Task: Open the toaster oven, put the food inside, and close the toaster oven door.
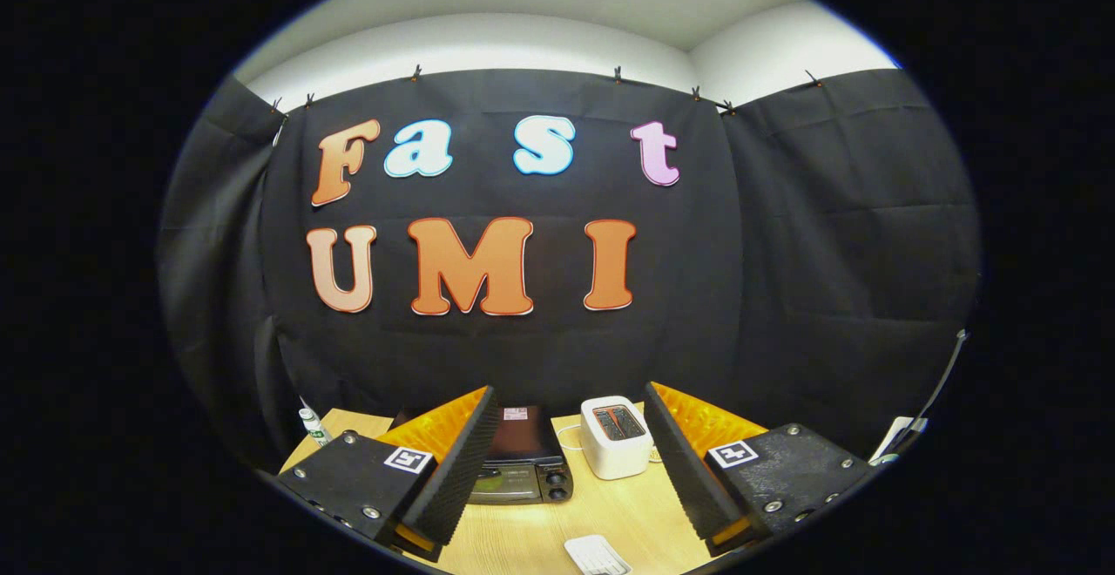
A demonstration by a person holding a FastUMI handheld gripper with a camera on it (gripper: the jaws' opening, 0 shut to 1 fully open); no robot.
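A dark toaster oven stands on the wooden table, beyond and partly behind my left finger; its glass door looks closed and two knobs show at its right side. My gripper hovers high above the table, open wide, with nothing between its fingers. A white plate or tray lies on the table just below the gap between the fingers; what it holds I cannot tell.
A white slot toaster stands right of the oven, near my right finger. A small white bottle stands at the table's far left corner. The black cloth wall rises close behind the table.
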